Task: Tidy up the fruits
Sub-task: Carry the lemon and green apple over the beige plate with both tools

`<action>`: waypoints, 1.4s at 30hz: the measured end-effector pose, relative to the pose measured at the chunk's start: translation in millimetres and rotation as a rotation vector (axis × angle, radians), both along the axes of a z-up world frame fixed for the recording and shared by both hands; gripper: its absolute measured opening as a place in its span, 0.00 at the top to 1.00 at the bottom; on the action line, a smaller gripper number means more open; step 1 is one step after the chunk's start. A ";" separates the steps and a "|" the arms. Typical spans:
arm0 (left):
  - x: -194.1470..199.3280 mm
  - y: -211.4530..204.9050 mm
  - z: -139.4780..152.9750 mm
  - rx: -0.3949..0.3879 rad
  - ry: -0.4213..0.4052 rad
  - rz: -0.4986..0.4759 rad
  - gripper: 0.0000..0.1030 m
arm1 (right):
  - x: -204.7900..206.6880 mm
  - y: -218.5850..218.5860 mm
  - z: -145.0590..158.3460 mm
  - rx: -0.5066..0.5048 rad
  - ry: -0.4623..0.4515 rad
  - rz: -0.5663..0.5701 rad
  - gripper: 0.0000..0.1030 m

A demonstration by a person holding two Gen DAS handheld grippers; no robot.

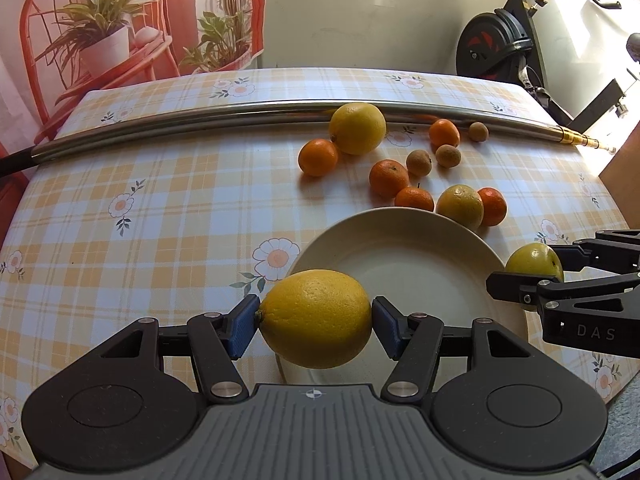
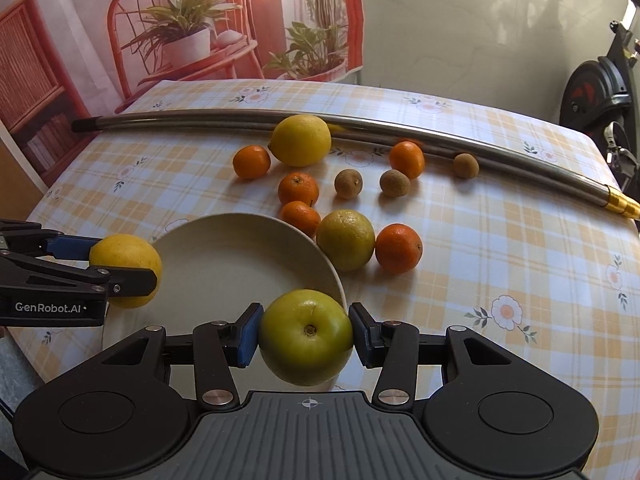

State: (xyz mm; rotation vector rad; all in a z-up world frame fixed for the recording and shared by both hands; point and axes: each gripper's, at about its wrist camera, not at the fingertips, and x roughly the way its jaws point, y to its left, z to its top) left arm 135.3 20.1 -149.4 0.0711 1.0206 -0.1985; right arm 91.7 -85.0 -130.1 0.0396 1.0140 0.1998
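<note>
My left gripper (image 1: 316,320) is shut on a yellow lemon (image 1: 316,318), held over the near-left rim of a cream plate (image 1: 408,256). The right wrist view shows that lemon (image 2: 124,268) at the plate's (image 2: 224,256) left edge. My right gripper (image 2: 306,334) is shut on a green apple (image 2: 306,336) above the plate's near-right rim; the left wrist view has this apple (image 1: 534,262) at the right. Beyond the plate lie a second lemon (image 2: 302,140), a yellow-green citrus (image 2: 346,240), several mandarins (image 2: 398,248) and small brown fruits (image 2: 348,184).
A long metal pole (image 2: 360,124) with a gold end lies across the far side of the checked tablecloth (image 2: 500,240). An exercise bike (image 1: 500,48) stands behind the table at the right. A printed backdrop (image 2: 160,20) hangs at the far left.
</note>
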 end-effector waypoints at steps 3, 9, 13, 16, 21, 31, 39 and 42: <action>-2.8 -1.5 -2.3 -0.004 0.007 -0.003 0.38 | -4.5 1.7 -1.8 -0.001 0.005 0.003 0.58; -10.0 -4.1 -6.8 -0.001 0.018 -0.013 0.38 | -11.7 5.9 -7.7 -0.013 0.021 0.014 0.58; -16.1 -5.5 -9.9 -0.002 0.021 -0.018 0.38 | -15.6 8.6 -10.5 -0.011 0.027 0.023 0.58; -19.6 -4.9 -11.3 0.003 0.019 -0.019 0.38 | -17.4 11.3 -13.5 -0.004 0.037 0.034 0.58; -23.8 -1.8 -12.5 -0.004 0.023 -0.014 0.38 | -19.1 19.5 -17.1 0.000 0.055 0.072 0.58; -30.2 -7.1 -14.8 0.008 0.033 -0.044 0.38 | -21.3 26.5 -26.2 0.023 0.095 0.099 0.58; -33.4 -9.6 -15.8 0.012 0.039 -0.054 0.38 | -23.4 28.9 -30.0 0.029 0.114 0.109 0.58; -34.2 -10.2 -16.3 0.011 0.043 -0.059 0.38 | -23.2 29.1 -31.2 0.031 0.116 0.107 0.58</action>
